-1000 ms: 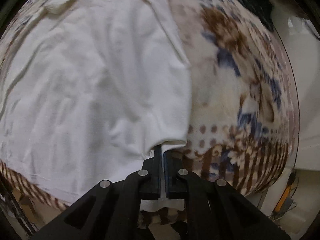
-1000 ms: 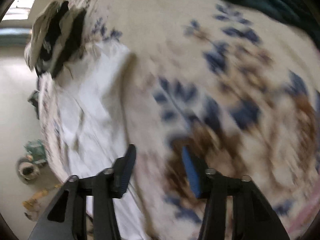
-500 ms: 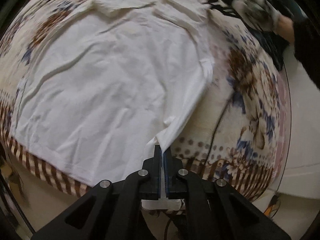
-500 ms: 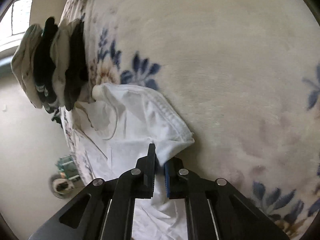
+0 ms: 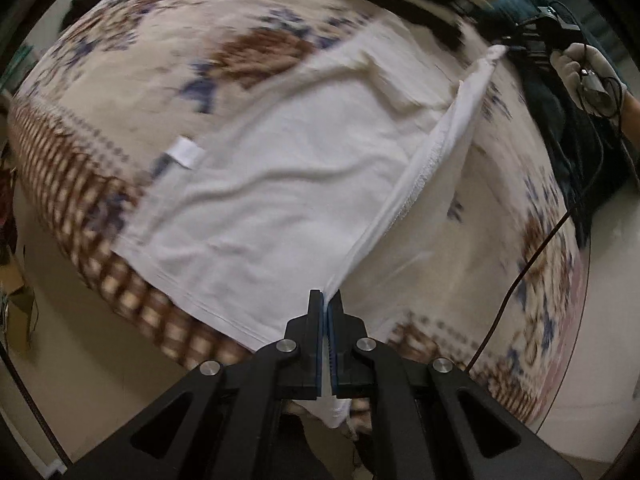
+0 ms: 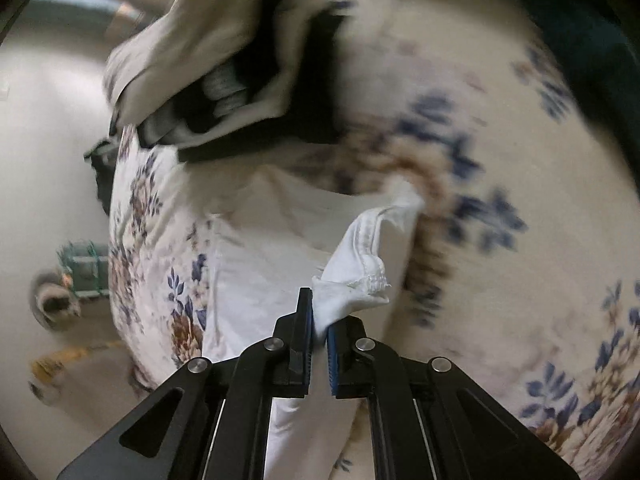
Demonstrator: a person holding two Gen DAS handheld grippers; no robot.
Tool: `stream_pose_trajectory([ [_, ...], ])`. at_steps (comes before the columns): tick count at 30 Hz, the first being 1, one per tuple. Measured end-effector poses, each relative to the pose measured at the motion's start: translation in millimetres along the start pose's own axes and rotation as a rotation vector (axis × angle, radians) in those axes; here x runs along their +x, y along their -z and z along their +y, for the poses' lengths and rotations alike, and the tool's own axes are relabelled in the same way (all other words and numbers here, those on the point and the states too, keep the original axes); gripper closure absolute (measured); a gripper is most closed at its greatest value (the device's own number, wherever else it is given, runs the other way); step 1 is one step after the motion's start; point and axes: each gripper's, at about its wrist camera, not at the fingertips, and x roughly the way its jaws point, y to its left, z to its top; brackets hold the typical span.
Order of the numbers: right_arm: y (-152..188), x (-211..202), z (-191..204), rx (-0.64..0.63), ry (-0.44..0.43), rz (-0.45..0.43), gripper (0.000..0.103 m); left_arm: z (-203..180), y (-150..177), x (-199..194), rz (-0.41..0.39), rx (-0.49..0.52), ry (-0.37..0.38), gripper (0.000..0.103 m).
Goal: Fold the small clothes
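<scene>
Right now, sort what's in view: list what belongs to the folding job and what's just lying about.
In the job:
- white cotton T-shirt
- left gripper, shut on its hem
- right gripper, shut on its sleeve

Lying about:
- floral fleece blanket underneath
- cream-and-black clothes stack
- dark teal cloth

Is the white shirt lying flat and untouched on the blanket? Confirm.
No: the left tool is clamped on the white shirt, lifting its edge off the floral blanket.
</scene>
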Motion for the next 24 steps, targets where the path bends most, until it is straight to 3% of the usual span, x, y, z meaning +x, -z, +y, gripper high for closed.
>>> stream_pose_trajectory([
  [7,-25.7,75.4,125.9,-0.097,0.153,0.032,0.097,84.6,-35.6,14.0,-0.02,-0.103,-0.005,0.103],
  [12,-35.2,131.5,178.4,-0.115,0.25,0.033,0.097,124.1,-52.3,31.2,-0.013,-0.147,0.013,0.103],
  [17,-39.7,169.3,194.2,-0.088,0.341,0.034,0.097,146.0,-56.9,49.7,0.021,-0.162,0.027,0.103],
  [20,-40.6,185.3,195.1,-0.064,0.367,0.046,0.097,161.0,-59.7,74.1,0.101,-0.182,0.003,0.1],
  [22,-41.5,194.0,190.7,-0.023,0.352,0.079,0.096,181.7,-61.2,87.4,0.179,-0.236,0.031,0.099],
  [24,-40.4,195.0,186.8,0.014,0.327,0.101,0.089,208.3,-60.4,80.1,0.178,-0.314,0.087,0.094],
])
